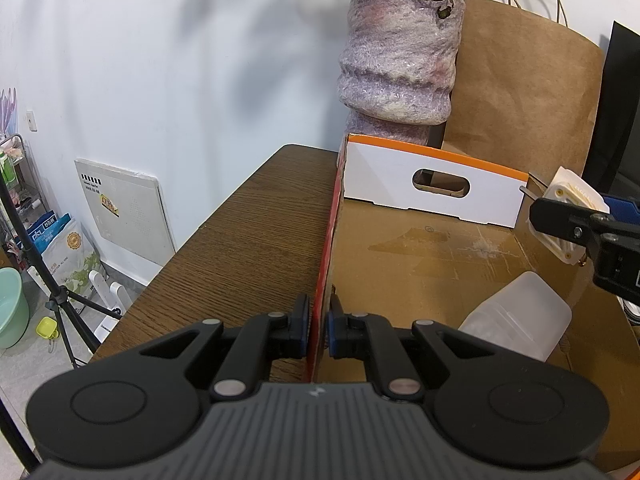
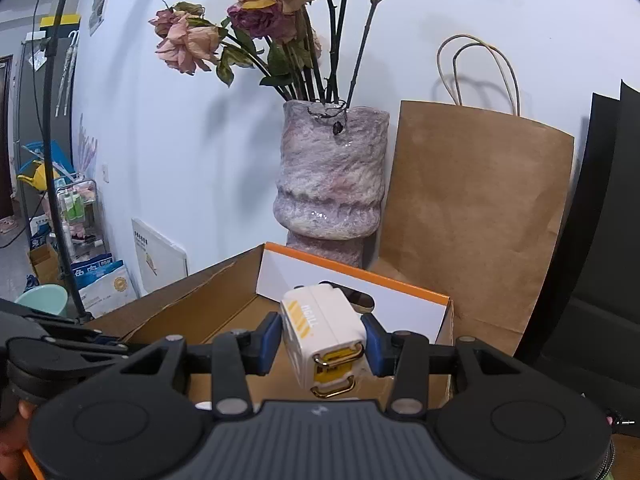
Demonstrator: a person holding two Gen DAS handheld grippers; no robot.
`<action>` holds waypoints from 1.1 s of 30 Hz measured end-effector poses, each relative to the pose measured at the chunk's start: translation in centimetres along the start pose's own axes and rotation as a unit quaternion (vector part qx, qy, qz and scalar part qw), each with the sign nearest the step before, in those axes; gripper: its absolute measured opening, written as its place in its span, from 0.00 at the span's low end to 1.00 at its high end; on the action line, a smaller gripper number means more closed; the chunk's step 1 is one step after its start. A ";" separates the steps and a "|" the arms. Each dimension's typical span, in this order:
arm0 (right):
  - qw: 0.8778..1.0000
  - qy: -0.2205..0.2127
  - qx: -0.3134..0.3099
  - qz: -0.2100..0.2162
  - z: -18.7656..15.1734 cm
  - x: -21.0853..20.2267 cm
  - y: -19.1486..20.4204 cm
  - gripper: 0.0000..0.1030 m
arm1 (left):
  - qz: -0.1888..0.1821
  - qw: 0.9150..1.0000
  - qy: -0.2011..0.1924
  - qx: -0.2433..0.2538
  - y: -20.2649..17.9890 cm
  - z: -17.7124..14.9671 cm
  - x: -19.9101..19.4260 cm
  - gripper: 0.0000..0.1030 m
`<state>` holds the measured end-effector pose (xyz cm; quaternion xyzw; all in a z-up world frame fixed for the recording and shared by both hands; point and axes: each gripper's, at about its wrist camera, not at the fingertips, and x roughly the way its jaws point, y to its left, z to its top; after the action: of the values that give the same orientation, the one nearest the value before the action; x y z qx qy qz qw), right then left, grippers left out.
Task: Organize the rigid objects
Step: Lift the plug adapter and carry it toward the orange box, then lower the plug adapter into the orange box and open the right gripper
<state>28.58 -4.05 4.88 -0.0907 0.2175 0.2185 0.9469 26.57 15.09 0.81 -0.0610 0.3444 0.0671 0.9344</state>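
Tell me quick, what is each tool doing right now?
Left tool: closed, pinching the side wall of the cardboard box.
Right tool: closed on the white plug adapter, holding it above the box.

Our left gripper [image 1: 319,330] points down at a slant, its jaws clamped on a thin upright cardboard wall [image 1: 325,280], one pad on each side. Our right gripper [image 2: 323,344] points forward and slightly down, its blue pads [image 2: 372,344] pressed against the two sides of a white plug adapter [image 2: 326,336], held tilted.
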 end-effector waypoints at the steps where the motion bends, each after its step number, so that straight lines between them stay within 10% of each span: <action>1: 1.000 0.001 0.002 -0.001 0.0 0.0 0.0 0.42 | 0.000 1.000 0.000 0.000 0.0 0.0 0.0 0.09; 3: 1.000 0.000 0.009 0.000 0.0 0.0 -0.3 0.49 | 0.000 1.000 0.000 0.000 0.0 0.0 0.0 0.09; 5: 1.000 -0.004 0.016 -0.006 0.0 -0.2 -0.6 0.93 | 0.000 1.000 0.000 0.000 0.0 0.0 0.0 0.09; 6: 1.000 -0.008 0.014 -0.011 0.0 -0.3 -0.5 0.96 | 0.000 1.000 0.000 0.000 0.0 0.1 0.0 0.09; 33: 0.999 -0.006 0.004 -0.044 -0.2 -0.5 -0.7 1.00 | 0.000 1.000 0.000 0.000 0.0 0.0 0.0 0.09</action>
<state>28.44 -4.89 4.92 -0.0948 0.2087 0.1759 0.9573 26.54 15.07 0.83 -0.0609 0.3440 0.0671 0.9346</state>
